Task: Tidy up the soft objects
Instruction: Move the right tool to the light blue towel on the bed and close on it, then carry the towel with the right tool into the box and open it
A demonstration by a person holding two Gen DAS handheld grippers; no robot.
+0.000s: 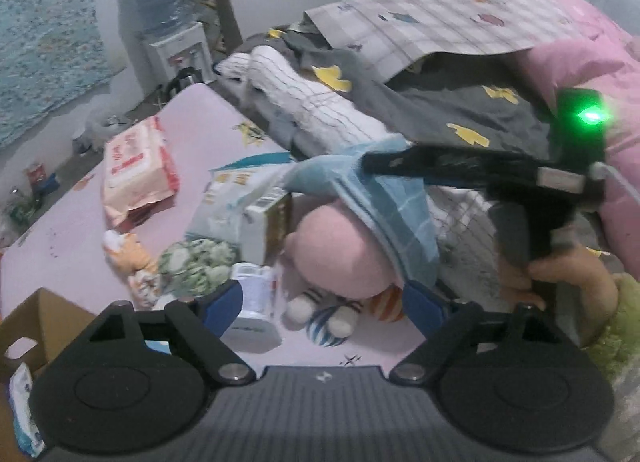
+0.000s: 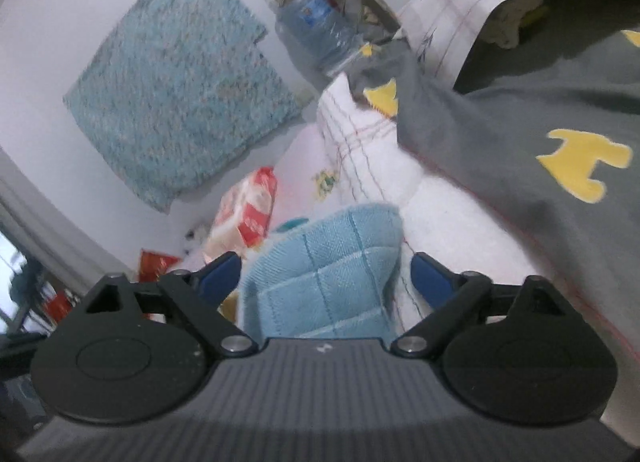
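A pink plush doll (image 1: 340, 250) with striped feet lies on the pink bed sheet (image 1: 208, 122), partly under a light blue checked cloth (image 1: 384, 206). My left gripper (image 1: 322, 298) is open, its blue fingertips (image 1: 226, 302) on either side of the doll's feet. The right gripper appears in the left wrist view as a black device (image 1: 480, 174) whose tip lies on the blue cloth. In the right wrist view the right gripper (image 2: 326, 276) has its jaws spread wide, with the blue cloth (image 2: 332, 270) bunched between them.
A cardboard box (image 1: 40, 318) stands at the lower left. A pink tissue pack (image 1: 136, 170), a small carton (image 1: 266, 222), a green-white bundle (image 1: 196, 262) and an orange plush (image 1: 132, 254) lie on the sheet. Grey bedding (image 1: 460, 110) is piled behind.
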